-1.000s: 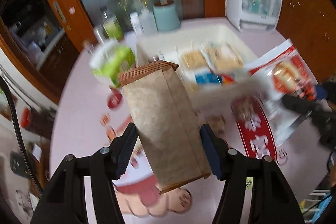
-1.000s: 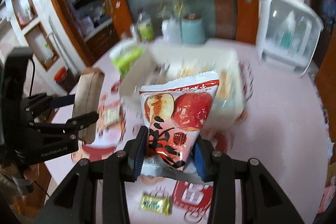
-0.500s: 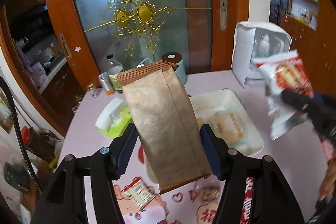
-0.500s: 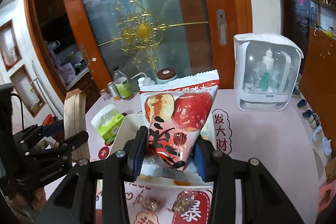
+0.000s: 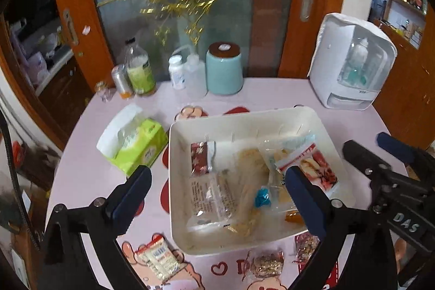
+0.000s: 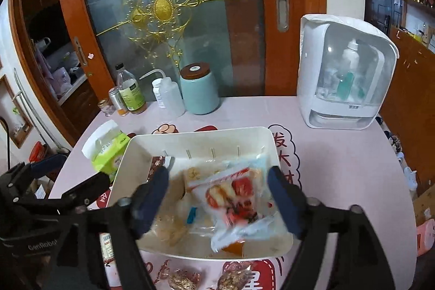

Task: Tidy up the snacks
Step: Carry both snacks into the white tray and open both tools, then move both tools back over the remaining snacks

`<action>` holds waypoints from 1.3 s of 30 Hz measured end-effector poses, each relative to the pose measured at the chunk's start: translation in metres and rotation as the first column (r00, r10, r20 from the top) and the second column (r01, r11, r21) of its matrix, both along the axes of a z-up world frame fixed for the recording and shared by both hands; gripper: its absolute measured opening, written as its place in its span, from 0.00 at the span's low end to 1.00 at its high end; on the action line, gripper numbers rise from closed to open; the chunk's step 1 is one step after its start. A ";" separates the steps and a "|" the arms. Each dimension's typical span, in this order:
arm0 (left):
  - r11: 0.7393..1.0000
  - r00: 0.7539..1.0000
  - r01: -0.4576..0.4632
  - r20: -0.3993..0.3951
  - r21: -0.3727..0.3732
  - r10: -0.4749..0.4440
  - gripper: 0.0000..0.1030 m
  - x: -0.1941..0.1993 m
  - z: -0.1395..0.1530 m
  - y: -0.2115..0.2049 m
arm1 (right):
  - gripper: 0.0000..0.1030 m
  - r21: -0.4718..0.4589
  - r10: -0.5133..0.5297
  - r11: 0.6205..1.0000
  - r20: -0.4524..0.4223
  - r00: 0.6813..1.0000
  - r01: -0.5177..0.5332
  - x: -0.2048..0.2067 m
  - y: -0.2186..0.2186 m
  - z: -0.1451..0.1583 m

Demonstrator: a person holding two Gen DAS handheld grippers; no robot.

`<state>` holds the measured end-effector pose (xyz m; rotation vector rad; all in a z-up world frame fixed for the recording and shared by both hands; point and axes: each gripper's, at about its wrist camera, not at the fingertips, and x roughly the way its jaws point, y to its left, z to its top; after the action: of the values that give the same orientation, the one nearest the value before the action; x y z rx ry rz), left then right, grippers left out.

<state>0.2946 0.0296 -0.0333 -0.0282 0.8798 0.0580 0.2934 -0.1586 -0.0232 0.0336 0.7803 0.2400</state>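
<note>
Two grippers: both over the white tray (image 5: 174,175)
Left gripper (image 5: 217,197): jaws just opened wide, nothing between
Right gripper (image 6: 217,197): jaws just opened, apple-print bag (image 6: 233,197) released, lying in tray

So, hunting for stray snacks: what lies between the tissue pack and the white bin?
Only bare pink tablecloth separates tissue pack from white bin in the left wrist view.

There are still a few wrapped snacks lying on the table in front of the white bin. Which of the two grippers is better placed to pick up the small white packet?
Probably the left gripper: it is open and empty, and the small white packet lies on its side of the white bin.
</note>
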 end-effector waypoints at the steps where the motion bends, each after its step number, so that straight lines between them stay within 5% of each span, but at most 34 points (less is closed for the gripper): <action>1: 1.000 1.000 -0.005 -0.005 -0.012 0.005 0.95 -0.002 -0.001 0.004 | 0.79 0.027 0.005 1.000 -0.004 1.000 -0.005 -0.002 -0.001 0.001; 23: 0.992 0.991 0.088 -0.112 0.092 -0.077 0.96 -0.080 -0.017 0.011 | 0.84 0.060 0.013 0.998 -0.002 1.000 -0.013 -0.090 -0.019 0.005; 31: 0.975 0.977 0.153 -0.170 0.163 -0.125 0.96 -0.105 -0.031 0.033 | 0.87 0.009 -0.052 0.999 -0.051 0.997 0.053 -0.123 -0.031 -0.021; 39: 0.966 0.952 0.210 -0.255 0.148 -0.168 0.96 -0.106 -0.059 0.069 | 0.87 -0.034 -0.077 0.997 -0.199 0.977 0.071 -0.159 -0.031 -0.066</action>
<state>0.1883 0.0983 -0.0919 0.2313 1.1142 -0.0433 0.1346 -0.1900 -0.0895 0.0622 0.9807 0.1567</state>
